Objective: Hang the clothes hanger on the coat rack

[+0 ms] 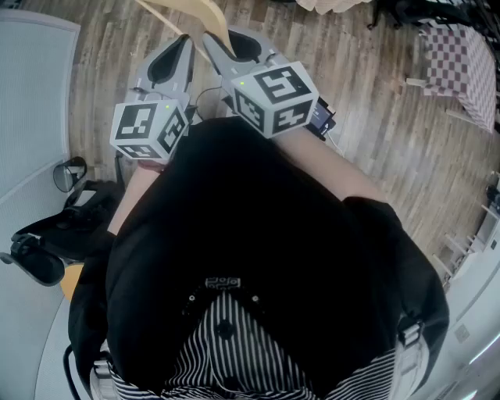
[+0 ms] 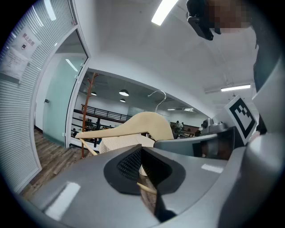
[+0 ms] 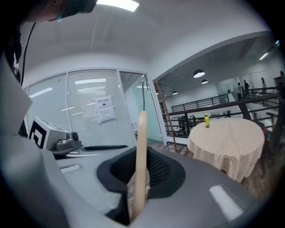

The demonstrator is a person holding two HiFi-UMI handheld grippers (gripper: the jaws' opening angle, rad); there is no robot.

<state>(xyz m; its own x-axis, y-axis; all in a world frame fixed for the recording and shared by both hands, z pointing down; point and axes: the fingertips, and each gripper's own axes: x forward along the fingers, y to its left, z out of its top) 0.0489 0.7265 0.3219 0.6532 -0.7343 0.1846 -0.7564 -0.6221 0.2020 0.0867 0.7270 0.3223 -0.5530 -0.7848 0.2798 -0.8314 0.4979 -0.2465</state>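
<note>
The pale wooden clothes hanger with a metal hook is held up in front of me by both grippers. My left gripper is shut on its thin lower bar, which sticks out from between the pads. My right gripper is shut on the hanger, seen edge-on and rising upright between its pads. In the head view the hanger shows at the top above the left gripper and the right gripper. The brown coat rack stands far ahead by the glass door, and the coat rack also shows in the right gripper view.
A round table with a checked cloth and a yellow bottle stands to the right. Glass partitions with blinds run along the left. A black office chair is by my left side, and another checked cloth at the far right.
</note>
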